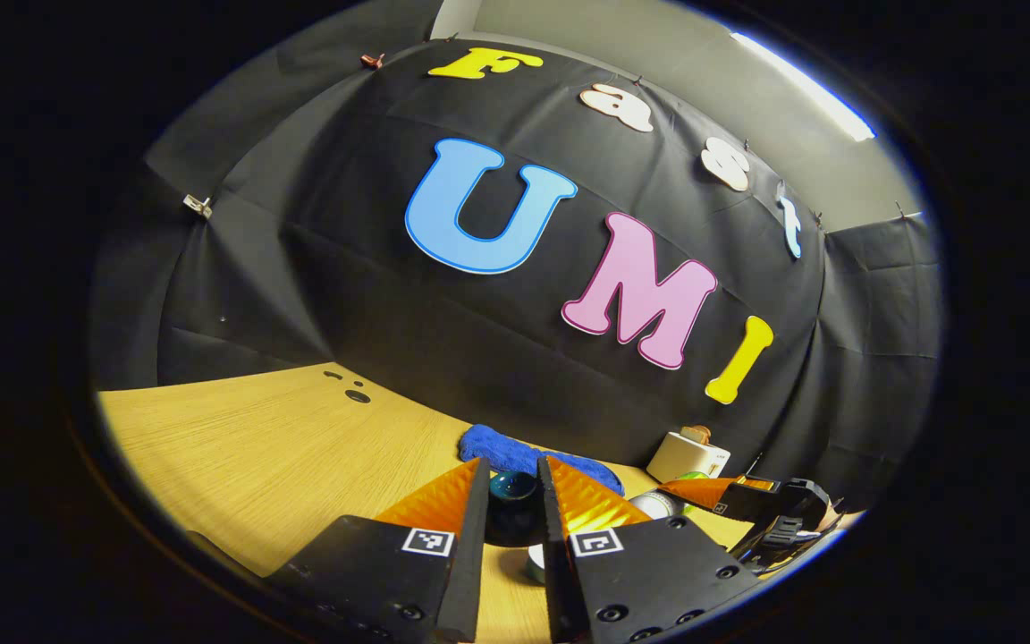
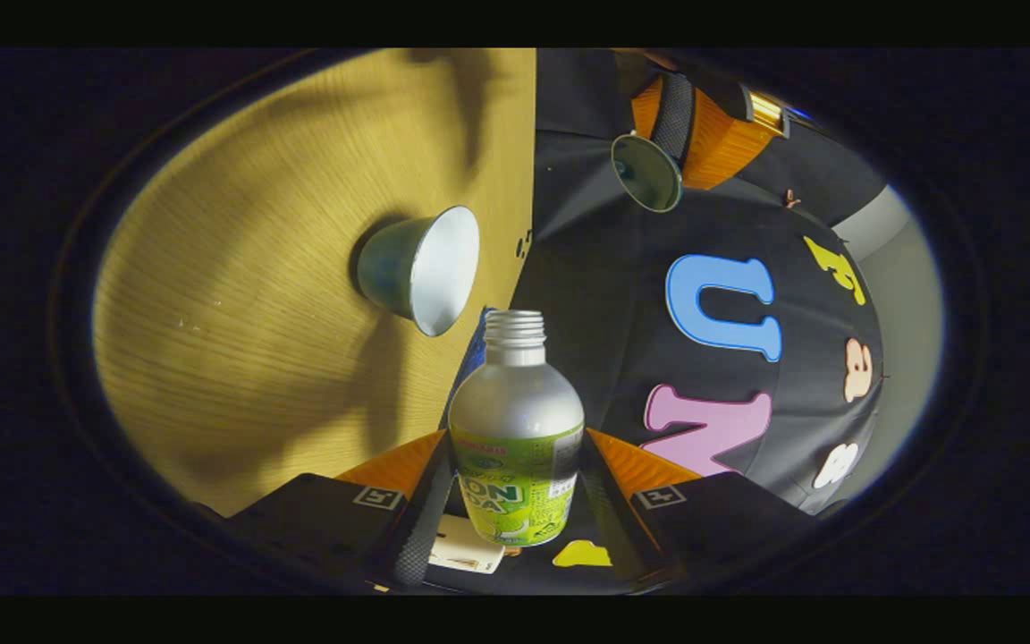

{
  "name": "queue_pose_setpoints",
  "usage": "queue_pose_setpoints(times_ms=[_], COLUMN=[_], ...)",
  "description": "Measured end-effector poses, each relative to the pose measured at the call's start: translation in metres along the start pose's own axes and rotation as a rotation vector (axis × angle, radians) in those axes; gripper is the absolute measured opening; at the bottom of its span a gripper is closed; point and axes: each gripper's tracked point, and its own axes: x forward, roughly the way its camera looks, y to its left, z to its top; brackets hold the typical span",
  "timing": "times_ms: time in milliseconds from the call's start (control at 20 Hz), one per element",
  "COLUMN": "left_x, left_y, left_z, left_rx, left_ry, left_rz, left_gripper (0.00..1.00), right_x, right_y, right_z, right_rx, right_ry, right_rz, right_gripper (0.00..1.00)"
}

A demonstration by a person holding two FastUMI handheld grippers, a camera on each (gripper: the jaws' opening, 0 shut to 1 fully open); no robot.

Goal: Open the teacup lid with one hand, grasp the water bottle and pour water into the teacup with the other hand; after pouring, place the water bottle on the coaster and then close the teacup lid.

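Note:
In the right gripper view my right gripper (image 2: 516, 438) is shut on a silver water bottle (image 2: 515, 402) with a green label and no cap. The view is rolled, so the bottle lies tipped, its open mouth pointing toward the teacup (image 2: 421, 268). The cup is dark teal with a white inside and stands uncovered on the wooden table (image 2: 282, 268). Farther off, my left gripper (image 2: 678, 134) holds the teal lid (image 2: 647, 174) away from the cup. In the left gripper view my left gripper (image 1: 513, 474) is shut on the lid's knob (image 1: 513, 490), with the right gripper (image 1: 747, 501) and bottle top (image 1: 655, 505) at the right.
A blue cloth (image 1: 524, 452) lies on the table (image 1: 282, 447) against the booth wall, just beyond the lid. A small white box (image 1: 687, 456) stands to its right. Small dark holes (image 1: 356, 394) mark the table's far left part.

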Motion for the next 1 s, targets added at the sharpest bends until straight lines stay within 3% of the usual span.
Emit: queue_pose_setpoints(times_ms=[350, 600, 650, 1000], left_x=[0.001, 0.001, 0.002, 0.001], left_y=[0.001, 0.002, 0.003, 0.003], left_z=[-0.002, -0.004, -0.003, -0.002], left_rx=[-0.002, -0.005, -0.005, -0.011], left_ry=[0.007, 0.013, 0.013, 0.014], left_rz=[-0.001, 0.003, 0.002, -0.002], left_gripper=[0.33, 0.33, 0.33, 0.33], right_x=[0.002, 0.001, -0.001, 0.003], right_y=[0.004, -0.009, -0.012, -0.03], right_z=[-0.009, -0.007, -0.006, -0.001], right_rx=[-0.138, -0.217, -0.236, -0.369], right_ry=[0.013, -0.002, -0.005, -0.025], right_rz=[0.021, -0.006, -0.015, -0.067], right_gripper=[0.78, 0.75, 0.78, 0.78])
